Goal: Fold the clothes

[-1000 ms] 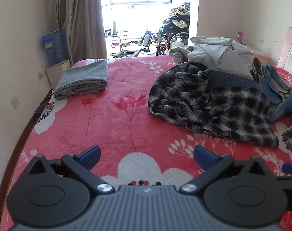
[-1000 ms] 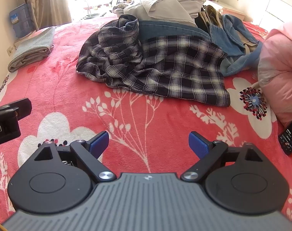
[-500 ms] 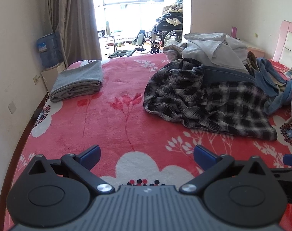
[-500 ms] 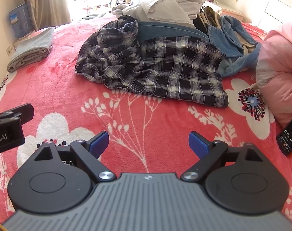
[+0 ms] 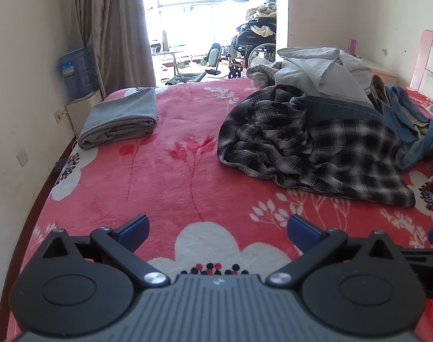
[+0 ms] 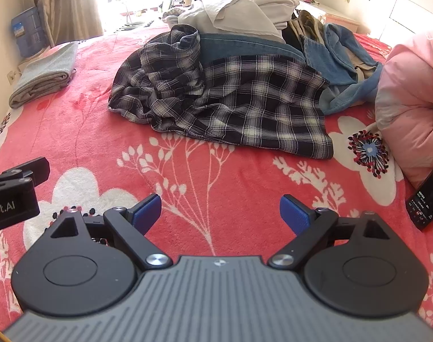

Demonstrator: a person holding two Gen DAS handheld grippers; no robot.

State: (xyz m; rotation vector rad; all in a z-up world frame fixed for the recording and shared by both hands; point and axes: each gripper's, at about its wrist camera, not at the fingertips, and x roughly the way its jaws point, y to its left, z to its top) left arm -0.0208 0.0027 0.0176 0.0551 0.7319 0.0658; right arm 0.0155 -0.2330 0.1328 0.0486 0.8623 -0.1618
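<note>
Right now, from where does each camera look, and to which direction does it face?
Left wrist: sits on the left gripper, facing down the red bedspread toward the window; its open blue fingers show.
Right wrist: sits on the right gripper, facing the plaid shirt; its open fingers and part of the left gripper at the left edge show.
Both share the plaid shirt, the folded grey towel and the clothes pile.

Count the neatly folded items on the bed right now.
1: a grey folded towel lies at the far left edge of the bed, near the water jug. The heap of clothes opposite is unfolded; it may hide more.
</note>
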